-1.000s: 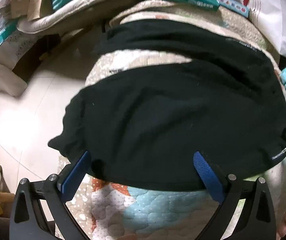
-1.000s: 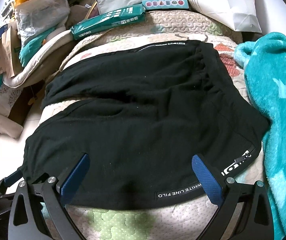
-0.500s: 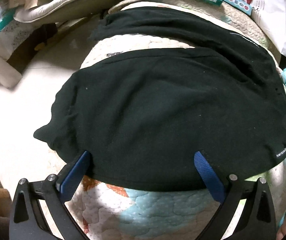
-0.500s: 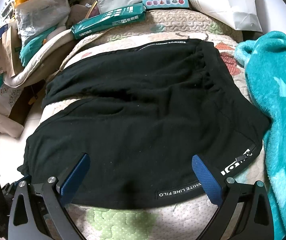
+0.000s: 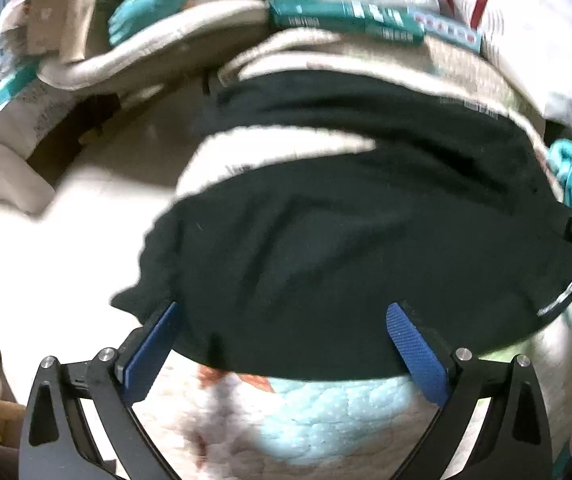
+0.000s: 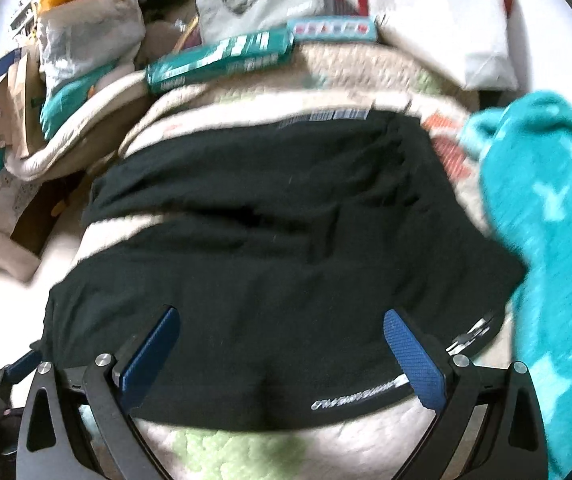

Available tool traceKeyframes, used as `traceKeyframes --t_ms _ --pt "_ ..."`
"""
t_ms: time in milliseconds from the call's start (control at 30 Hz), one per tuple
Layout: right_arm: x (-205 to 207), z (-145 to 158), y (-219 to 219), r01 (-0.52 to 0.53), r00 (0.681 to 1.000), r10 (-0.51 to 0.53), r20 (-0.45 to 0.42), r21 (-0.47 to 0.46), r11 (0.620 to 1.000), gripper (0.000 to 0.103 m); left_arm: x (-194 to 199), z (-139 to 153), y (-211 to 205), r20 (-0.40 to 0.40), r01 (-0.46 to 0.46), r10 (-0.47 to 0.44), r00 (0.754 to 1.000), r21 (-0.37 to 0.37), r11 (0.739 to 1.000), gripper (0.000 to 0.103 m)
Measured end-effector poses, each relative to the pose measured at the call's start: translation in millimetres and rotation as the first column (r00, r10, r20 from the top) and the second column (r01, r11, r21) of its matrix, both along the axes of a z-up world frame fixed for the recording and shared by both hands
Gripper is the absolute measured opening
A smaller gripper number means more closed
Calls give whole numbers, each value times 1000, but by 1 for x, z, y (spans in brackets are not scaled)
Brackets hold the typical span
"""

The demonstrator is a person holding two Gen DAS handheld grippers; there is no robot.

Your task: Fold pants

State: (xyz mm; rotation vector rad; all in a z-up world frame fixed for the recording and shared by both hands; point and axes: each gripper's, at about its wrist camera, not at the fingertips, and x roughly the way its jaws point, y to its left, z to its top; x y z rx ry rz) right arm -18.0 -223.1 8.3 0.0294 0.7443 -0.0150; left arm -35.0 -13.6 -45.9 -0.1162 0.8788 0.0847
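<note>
Black pants (image 5: 366, 240), soft matte knit, spread flat over a quilted bedspread (image 5: 326, 420) stitched in puffy cloud shapes, patches of pale blue, orange and cream. Two legs lying apart with a strip of quilt between them, the nearer leg just ahead of the left gripper (image 5: 281, 344), jaws spread wide and empty, blue ribbed pads (image 5: 414, 348) at the hem edge. Whether the pads touch the cloth: cannot tell.

Same pants (image 6: 277, 248) ahead of the right gripper (image 6: 277, 352), jaws likewise wide apart, holding nothing, waist hem lying between them. White lettering printed along that hem, too blurred to read; a white logo patch (image 6: 474, 332) right of the right jaw. Pale green quilt patch (image 6: 237, 456) below the jaws.

Fluffy teal blanket (image 6: 554, 240) with lighter star shapes to the right of the jaws, beside the pants. Far beyond the jaws, a long teal box (image 6: 221, 60) with white print, unreadable, and a white bag (image 6: 438, 16) with red marks. Clutter of bags and cardboard beyond the left jaw.
</note>
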Motion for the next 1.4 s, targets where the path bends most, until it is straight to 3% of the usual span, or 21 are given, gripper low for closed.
traceKeyframes --t_ms 133,233,567,700,900,1067,1233,1400 --pt "-8 20 -6 7 996 -6 92 -10 1000 103 -12 32 10 95 -34 35 995 -7 999 102" --pt "-10 32 -10 3 994 -2 112 -11 1000 103 -23 62 13 171 -35 34 985 2 999 102" --pt "-33 63 1 -35 982 47 184 -69 997 103 -66 123 -3 310 -74 26 950 144 987 102" --pt "-50 75 -3 -14 969 36 245 -90 996 103 -87 133 -1 335 -148 92 938 146 978 102" --pt "-64 79 -22 -4 966 11 259 -28 1000 103 -112 140 -5 355 -226 163 921 143 964 102" --pt "-74 65 -31 16 967 2 255 -69 997 103 -128 149 -23 422 -289 169 891 238 928 102" --pt "-85 46 -37 48 974 -13 227 -150 988 103 -121 149 -38 417 -267 131 899 286 920 102" --pt "-83 36 -33 -2 985 29 171 -157 988 103 -97 134 -33 360 -182 85 929 246 952 102"
